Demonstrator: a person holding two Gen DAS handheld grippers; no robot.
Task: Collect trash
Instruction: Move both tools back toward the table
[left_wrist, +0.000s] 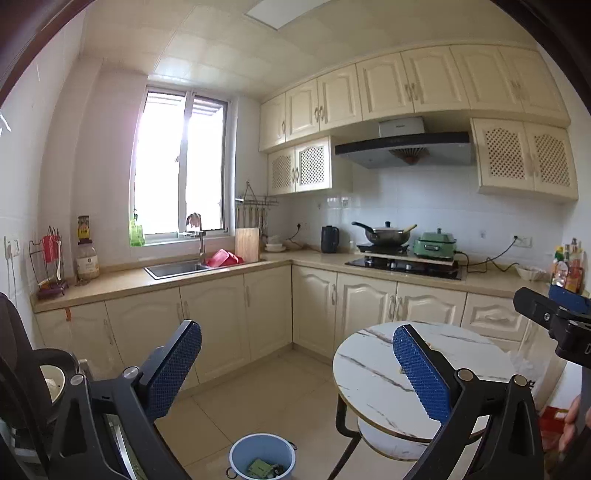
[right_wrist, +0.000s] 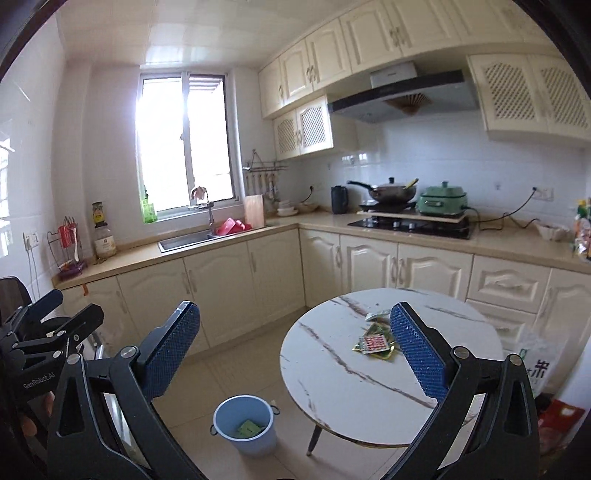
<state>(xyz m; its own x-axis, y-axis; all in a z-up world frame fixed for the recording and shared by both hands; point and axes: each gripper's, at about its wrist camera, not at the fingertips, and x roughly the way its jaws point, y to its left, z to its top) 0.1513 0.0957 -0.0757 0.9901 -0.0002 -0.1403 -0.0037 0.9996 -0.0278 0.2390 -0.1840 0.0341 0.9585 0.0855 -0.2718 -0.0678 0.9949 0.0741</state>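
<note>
A light blue bin (left_wrist: 240, 452) stands on the floor left of the round marble table (left_wrist: 369, 380), with green wrappers (left_wrist: 260, 468) inside it. In the right wrist view the bin (right_wrist: 255, 439) holds a green wrapper (right_wrist: 248, 428), and on the table (right_wrist: 332, 387) lie a red-and-gold wrapper (right_wrist: 373, 343) and a small pale one (right_wrist: 376, 315). My left gripper (left_wrist: 299, 369) is open and empty, held high above the floor. My right gripper (right_wrist: 295, 350) is open and empty too, its right finger (right_wrist: 417, 350) in front of the wrappers. Each gripper shows at the edge of the other's view.
Cream cabinets and an L-shaped counter (right_wrist: 498, 243) run along the back, with a sink (right_wrist: 184, 240), a stove (right_wrist: 410, 223) and a pan. A dark chair (left_wrist: 14, 350) is at the left. A white bag (right_wrist: 535, 365) and a red packet (right_wrist: 561, 417) sit right of the table.
</note>
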